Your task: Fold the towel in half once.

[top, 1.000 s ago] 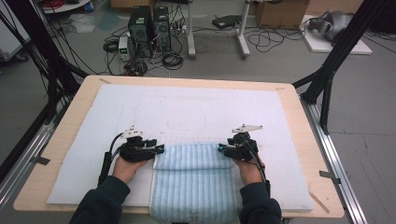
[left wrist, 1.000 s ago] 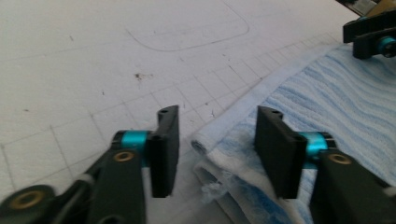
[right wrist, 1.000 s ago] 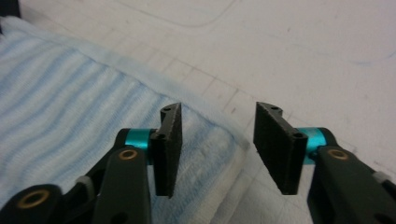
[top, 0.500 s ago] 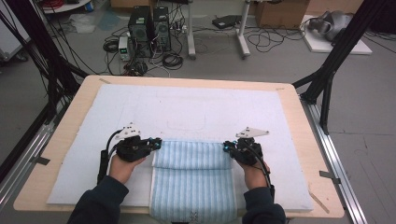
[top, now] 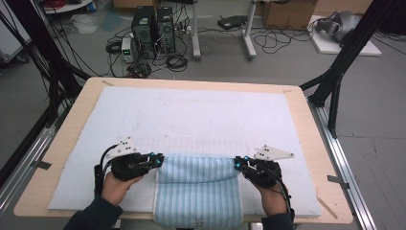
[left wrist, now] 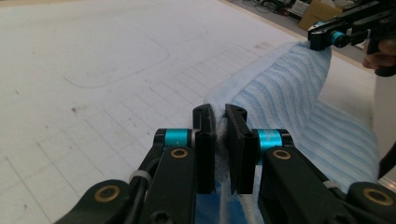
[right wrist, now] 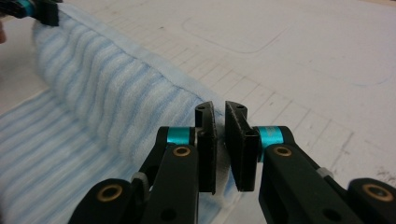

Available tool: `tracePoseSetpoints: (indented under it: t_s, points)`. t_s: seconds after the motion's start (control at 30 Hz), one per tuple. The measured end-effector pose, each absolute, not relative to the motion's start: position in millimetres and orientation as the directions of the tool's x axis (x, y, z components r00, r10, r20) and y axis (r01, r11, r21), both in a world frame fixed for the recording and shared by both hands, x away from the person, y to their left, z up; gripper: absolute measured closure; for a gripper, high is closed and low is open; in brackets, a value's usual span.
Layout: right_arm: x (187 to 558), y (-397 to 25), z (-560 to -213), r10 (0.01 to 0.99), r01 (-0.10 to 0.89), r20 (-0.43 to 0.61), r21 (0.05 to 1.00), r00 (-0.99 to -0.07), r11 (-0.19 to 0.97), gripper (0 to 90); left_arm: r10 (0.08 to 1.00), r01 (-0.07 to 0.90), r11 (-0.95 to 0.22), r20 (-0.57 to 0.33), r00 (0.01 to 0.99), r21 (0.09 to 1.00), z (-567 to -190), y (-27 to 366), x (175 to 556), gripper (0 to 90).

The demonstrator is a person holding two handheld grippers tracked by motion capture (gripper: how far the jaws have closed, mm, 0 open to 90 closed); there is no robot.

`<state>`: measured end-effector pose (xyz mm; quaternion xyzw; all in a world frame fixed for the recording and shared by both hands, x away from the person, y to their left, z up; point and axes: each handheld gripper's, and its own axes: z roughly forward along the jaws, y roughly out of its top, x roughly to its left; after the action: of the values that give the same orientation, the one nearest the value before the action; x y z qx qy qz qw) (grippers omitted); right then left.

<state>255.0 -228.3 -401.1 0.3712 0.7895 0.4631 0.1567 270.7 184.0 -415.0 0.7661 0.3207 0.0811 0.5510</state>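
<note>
Both grippers pinch the striped towel's [top: 197,191] folded far edge at the near table edge, left gripper [top: 158,159] and right gripper [top: 238,164] nearly shut on cloth. Uneven pulling could skew the fold, or thin corners slip free.

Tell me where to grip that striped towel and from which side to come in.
Grip the striped towel at the two ends of its raised far fold, one corner each, coming in from its left and right sides. The fold stands up off the white mat there, so jaws can close around it, as the left gripper and right gripper show.
</note>
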Motion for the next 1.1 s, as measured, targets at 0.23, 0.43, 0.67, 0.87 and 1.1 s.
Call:
tracePoseSetpoints:
  t_s: [0.23,0.43,0.67,0.87,1.1]
  points:
    - [231,-233,-416,0.708,0.46,0.128,0.835,-0.694,0.301,81.4,0.533,0.425,-0.226,-0.253,0.807,0.877,-425,188,249,80.6]
    - [222,-235,-426,0.697,0.484,0.16,0.824,-0.699,0.295,77.8,0.554,0.438,-0.233,-0.251,0.794,0.868,-431,191,242,67.4]
    - [225,-235,-424,0.685,0.49,0.176,0.821,-0.707,0.295,65.5,0.604,0.407,-0.136,-0.251,0.757,0.903,-423,202,249,39.0]
    - [243,-234,-413,0.746,0.49,0.142,0.829,-0.651,0.27,50.9,0.639,0.41,-0.126,-0.243,0.73,0.903,-420,203,269,37.6]
    - [286,-221,-424,0.799,0.543,0.095,0.779,-0.594,0.312,42.2,0.682,0.468,-0.174,-0.237,0.692,0.866,-438,187,297,34.1]
